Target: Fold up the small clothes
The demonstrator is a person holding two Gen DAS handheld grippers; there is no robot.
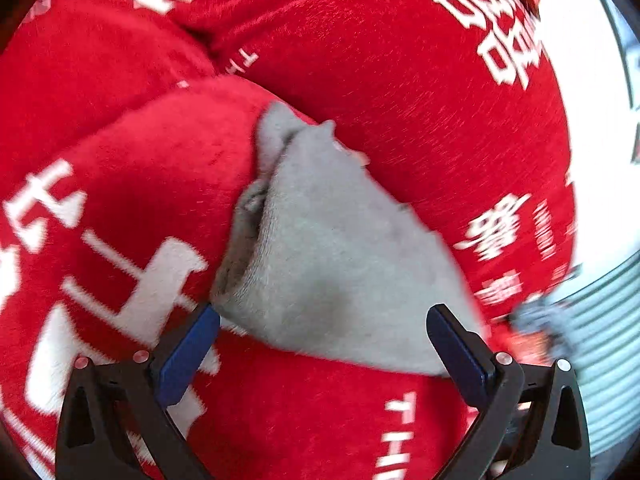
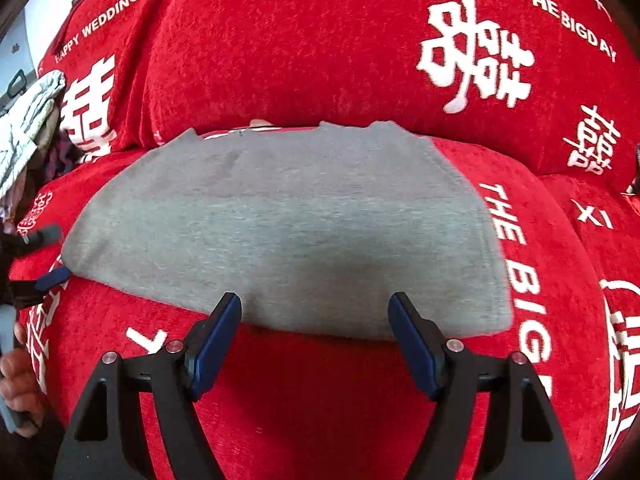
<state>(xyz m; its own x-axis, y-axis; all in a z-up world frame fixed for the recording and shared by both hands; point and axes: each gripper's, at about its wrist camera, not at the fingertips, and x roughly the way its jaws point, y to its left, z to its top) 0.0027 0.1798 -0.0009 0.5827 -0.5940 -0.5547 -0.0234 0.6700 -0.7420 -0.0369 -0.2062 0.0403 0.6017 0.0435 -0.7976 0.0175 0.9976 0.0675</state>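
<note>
A small grey garment (image 2: 280, 220) lies flat on the red seat cushion (image 2: 320, 400), its neck edge toward the backrest. My right gripper (image 2: 316, 308) is open at the garment's near hem, which runs between the blue pads (image 2: 218, 332) without being pinched. In the left wrist view the same grey garment (image 1: 340, 264) looks bunched at its far end, and the picture is blurred. My left gripper (image 1: 324, 320) is wide open over the garment's near corner and holds nothing. The left gripper (image 2: 50, 258) also shows at the garment's left end in the right wrist view.
Red sofa back cushions (image 2: 300, 52) with white lettering rise just behind the garment. A heap of pale patterned clothes (image 2: 28, 128) sits at the sofa's left end. A hand (image 2: 16, 380) shows at the lower left. A pale striped surface (image 1: 608, 340) lies past the cushion's right edge.
</note>
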